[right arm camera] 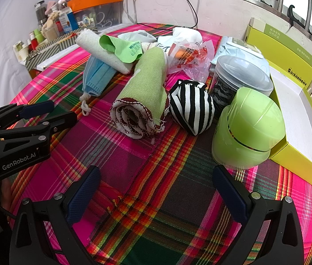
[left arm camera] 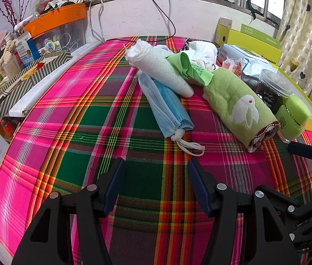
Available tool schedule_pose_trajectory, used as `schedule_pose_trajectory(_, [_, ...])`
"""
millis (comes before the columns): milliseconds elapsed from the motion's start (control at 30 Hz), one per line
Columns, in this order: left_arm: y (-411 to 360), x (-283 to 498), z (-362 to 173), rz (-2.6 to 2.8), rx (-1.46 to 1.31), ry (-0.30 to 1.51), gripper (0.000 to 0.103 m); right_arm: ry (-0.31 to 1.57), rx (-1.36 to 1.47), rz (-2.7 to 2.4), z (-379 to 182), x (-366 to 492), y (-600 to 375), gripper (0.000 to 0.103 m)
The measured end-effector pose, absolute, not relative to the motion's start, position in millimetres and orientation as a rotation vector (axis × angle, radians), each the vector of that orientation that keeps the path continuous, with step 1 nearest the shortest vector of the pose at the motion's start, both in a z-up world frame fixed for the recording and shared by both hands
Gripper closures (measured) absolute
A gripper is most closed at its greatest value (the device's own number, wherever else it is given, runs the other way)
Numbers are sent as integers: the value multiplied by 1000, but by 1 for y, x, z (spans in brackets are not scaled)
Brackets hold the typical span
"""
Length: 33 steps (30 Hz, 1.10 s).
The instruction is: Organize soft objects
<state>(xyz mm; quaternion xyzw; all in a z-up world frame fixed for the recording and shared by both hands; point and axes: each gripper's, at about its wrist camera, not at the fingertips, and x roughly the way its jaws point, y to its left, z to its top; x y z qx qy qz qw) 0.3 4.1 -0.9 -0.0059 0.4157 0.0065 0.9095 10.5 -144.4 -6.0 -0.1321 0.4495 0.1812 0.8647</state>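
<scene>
Soft things lie in a heap on the plaid tablecloth (left arm camera: 72, 114). A rolled green towel (left arm camera: 240, 106) (right arm camera: 147, 92) with a white rabbit points toward me. A rolled white towel (left arm camera: 158, 70) (right arm camera: 103, 53) rests on a folded blue face mask (left arm camera: 167, 108) (right arm camera: 96, 75), with a thin green cloth (left arm camera: 189, 68) (right arm camera: 120, 48) draped over it. A black-and-white striped pouch (right arm camera: 191, 108) sits right of the green towel. My left gripper (left arm camera: 156, 167) (right arm camera: 61, 110) stands open just short of the mask. My right gripper (right arm camera: 156, 176) is open and empty, short of the towel and pouch.
A green jar (right arm camera: 248, 128) and a clear lidded jar (right arm camera: 242, 77) stand at the right beside an open yellow-green box (right arm camera: 297, 110). White cloth (right arm camera: 187, 35) and plastic packets (right arm camera: 189, 59) lie behind the heap. A cluttered shelf with an orange-lidded bin (left arm camera: 56, 24) lines the left wall.
</scene>
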Motion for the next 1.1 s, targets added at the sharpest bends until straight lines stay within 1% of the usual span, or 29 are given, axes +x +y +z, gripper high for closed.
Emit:
schedule_pose_trajectory(700, [1, -2, 1, -6, -41, 858, 44, 946, -269, 371, -6, 8, -143, 2])
schedule_pose_trajectory(967, [8, -8, 22, -32, -74, 779, 44, 882, -238, 402, 18, 6, -136, 10])
schedule_pose_trajectory(1033, [13, -4, 26, -42, -89, 769, 44, 860, -222, 414, 25, 8, -134, 16])
schedule_pose_trajectory(1100, [17, 2, 29, -65, -116, 773, 44, 851, -215, 422, 29, 12, -132, 20])
